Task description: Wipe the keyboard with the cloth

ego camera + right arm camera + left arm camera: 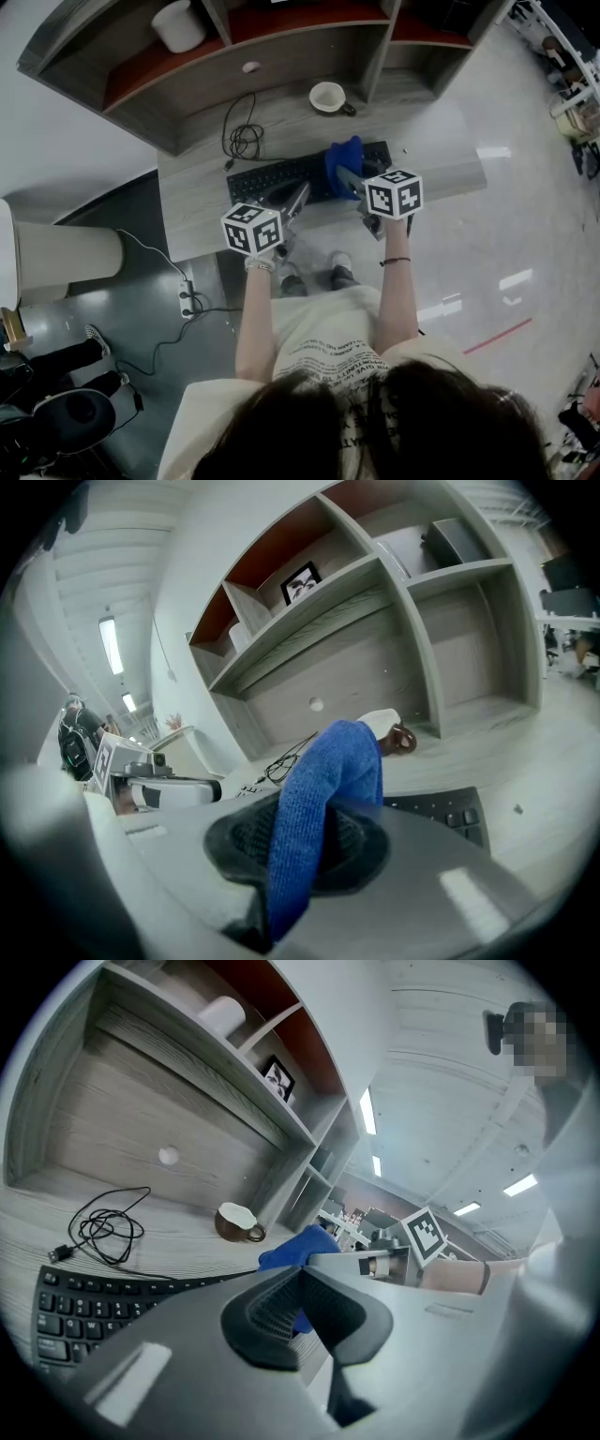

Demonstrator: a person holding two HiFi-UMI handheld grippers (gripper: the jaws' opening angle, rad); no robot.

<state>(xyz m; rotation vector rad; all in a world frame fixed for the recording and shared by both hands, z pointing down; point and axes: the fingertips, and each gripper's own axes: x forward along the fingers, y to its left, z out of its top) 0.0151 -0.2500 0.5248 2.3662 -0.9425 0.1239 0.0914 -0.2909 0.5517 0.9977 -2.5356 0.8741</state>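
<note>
Two grippers: the right gripper (353,185) pinches the blue cloth (343,156) over the right end of the keyboard (267,178), which runs long to the left; the left gripper (298,196) is closed, empty

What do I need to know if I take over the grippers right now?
Left gripper: shut, empty, near the middle of the keyboard's front edge.
Right gripper: shut on the cloth, which is over the keyboard's right part.
The keyboard lies on the desk, with a mug and a cable behind it.
Done: the cloth is gripped and at the keys. How much is wiped cannot be told.
Left: wipe across the keyboard, probably leftwards.
</note>
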